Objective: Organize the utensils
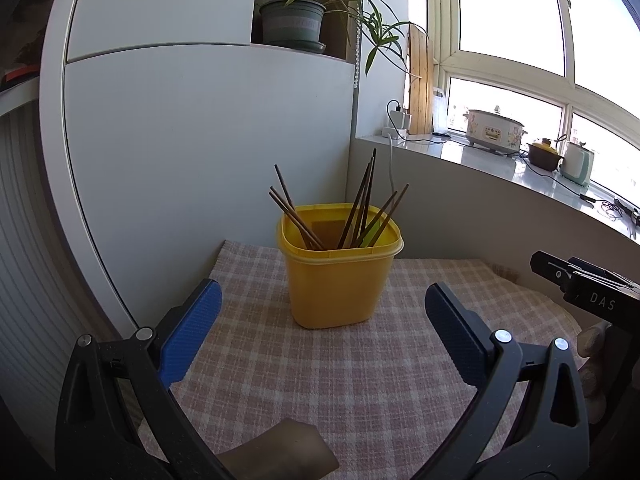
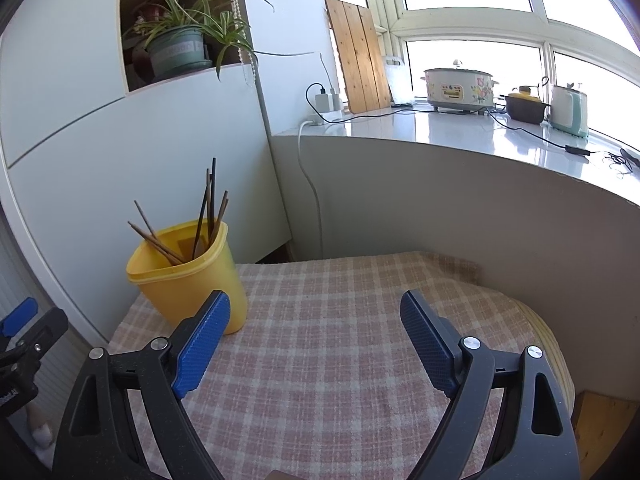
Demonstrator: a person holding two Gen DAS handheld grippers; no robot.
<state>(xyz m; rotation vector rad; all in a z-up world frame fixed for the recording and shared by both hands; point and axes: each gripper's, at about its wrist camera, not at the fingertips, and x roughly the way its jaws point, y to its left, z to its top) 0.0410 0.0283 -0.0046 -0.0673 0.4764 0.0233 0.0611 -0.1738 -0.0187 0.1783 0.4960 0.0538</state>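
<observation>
Both tools spread, empty: left tool (image 1: 322, 336), right tool (image 2: 316, 338). Chopsticks (image 1: 362, 210) in yellow bin (image 1: 334, 284) at 12 o'clock look light, stiff, slippery; pinch mid-shaft.

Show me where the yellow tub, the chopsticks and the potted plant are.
yellow tub (image 1: 334, 292), left wrist view, on its front wall.
chopsticks (image 1: 366, 196), left wrist view, on the right-hand bunch above the rim.
potted plant (image 2: 178, 50), right wrist view, on the green pot.

chopsticks (image 1: 362, 208) standing in yellow cup (image 1: 334, 284)
</observation>
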